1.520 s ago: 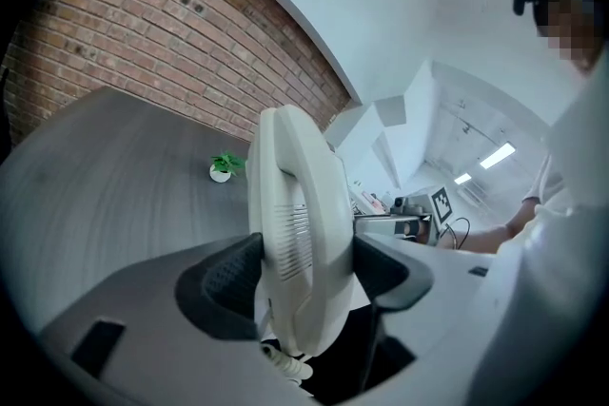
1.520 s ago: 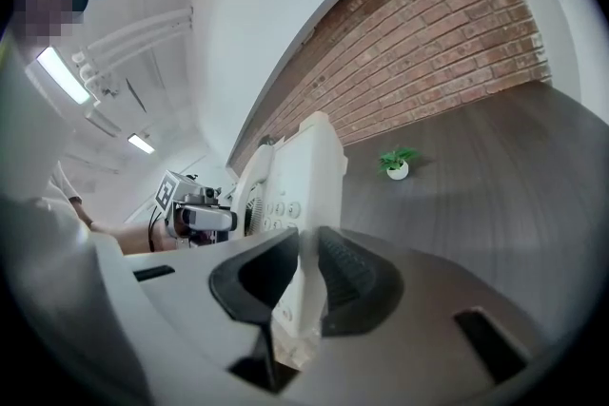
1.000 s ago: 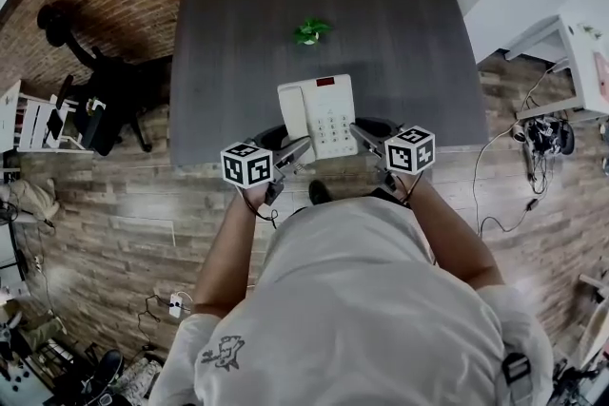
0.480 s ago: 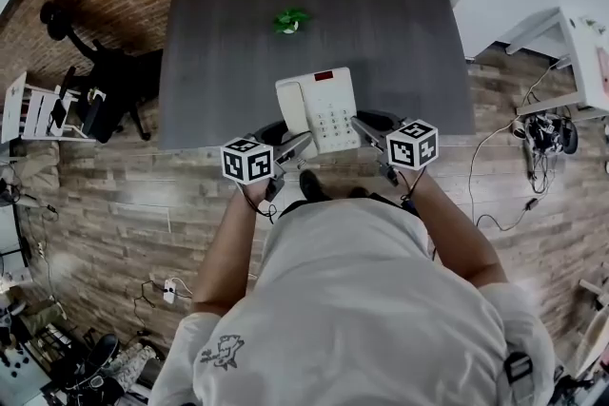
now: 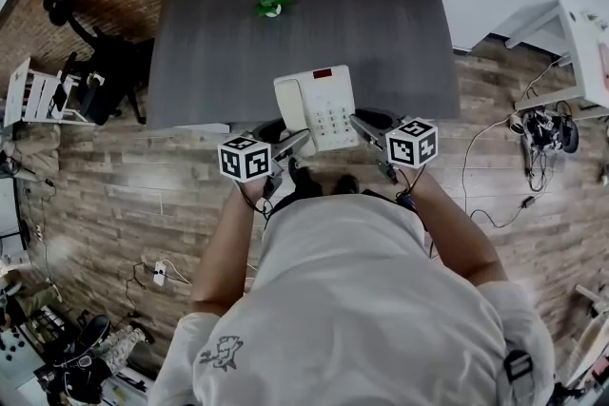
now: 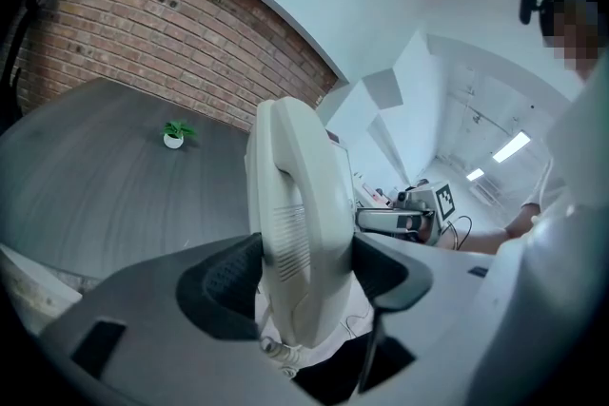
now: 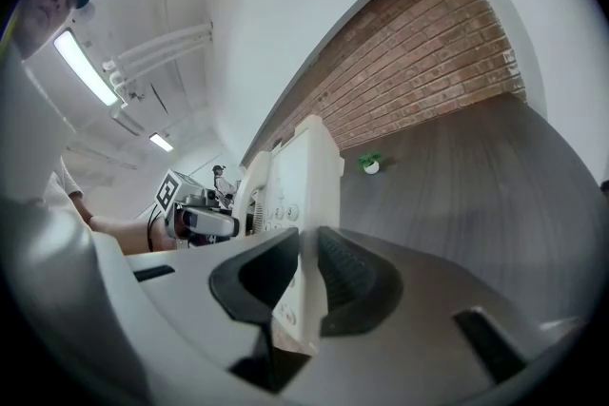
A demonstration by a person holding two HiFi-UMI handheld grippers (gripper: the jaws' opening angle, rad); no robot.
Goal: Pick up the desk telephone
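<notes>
The white desk telephone (image 5: pixel 319 107) hangs in the air over the front edge of the dark grey table (image 5: pixel 219 43), held from both sides. My left gripper (image 5: pixel 290 144) is shut on its handset side; in the left gripper view the handset (image 6: pixel 295 223) fills the gap between the black pads of that gripper (image 6: pixel 304 276). My right gripper (image 5: pixel 367 127) is shut on the keypad side; in the right gripper view the phone's thin edge (image 7: pixel 300 190) sits pinched between the pads of that gripper (image 7: pixel 306 276). A coiled cord end (image 6: pixel 271 349) shows under the handset.
A small green plant in a white pot (image 5: pixel 272 6) stands at the table's far side. A black chair (image 5: pixel 95 81) is at the left, a white shelf (image 5: pixel 580 24) at the right. Cables (image 5: pixel 542 128) and a power strip (image 5: pixel 157 276) lie on the wooden floor.
The table and plant have slid up and away in the head view. Both grippers have drawn back together with the telephone, which now hangs at the table's front edge.
</notes>
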